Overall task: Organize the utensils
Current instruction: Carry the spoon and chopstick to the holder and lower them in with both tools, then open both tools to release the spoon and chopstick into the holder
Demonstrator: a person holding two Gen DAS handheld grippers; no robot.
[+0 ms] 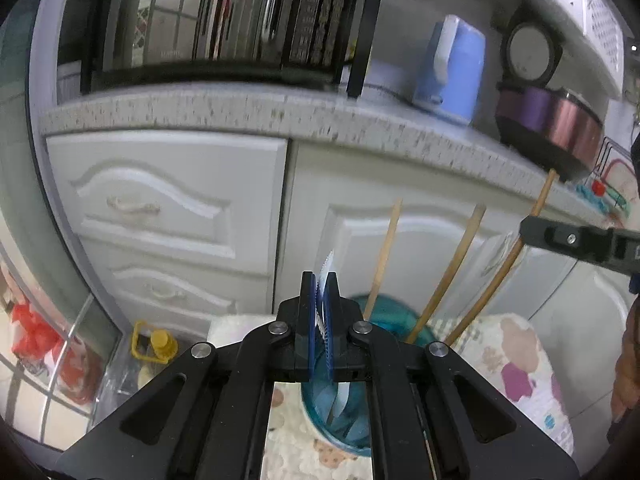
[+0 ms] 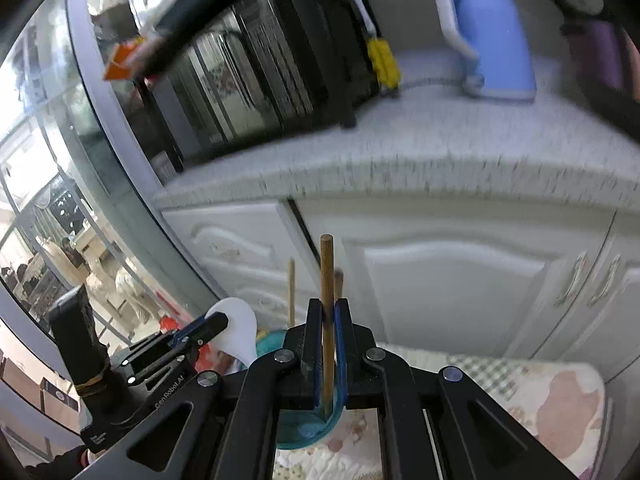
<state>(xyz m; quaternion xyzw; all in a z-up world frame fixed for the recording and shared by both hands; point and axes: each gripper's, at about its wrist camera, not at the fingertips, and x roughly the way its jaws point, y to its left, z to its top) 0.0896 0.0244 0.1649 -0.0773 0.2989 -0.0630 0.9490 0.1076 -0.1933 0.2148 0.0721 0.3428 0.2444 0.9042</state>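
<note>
The cup stands on the cloth-covered surface, in front of the cabinet doors. Three chopsticks stand in it, leaning toward 1 o'clock. The spoon sits at the cup's 9 o'clock side in the right wrist view. Above the cabinets runs the tabletop; on it, the rack is at 11 o'clock, the kettle at 1 o'clock, and the cooker at 2 o'clock.

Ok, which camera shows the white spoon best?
Right wrist: the white spoon shows its whole bowl, gripped by the left tool. Left wrist shows only an edge-on sliver of it between that tool's fingers.
</note>
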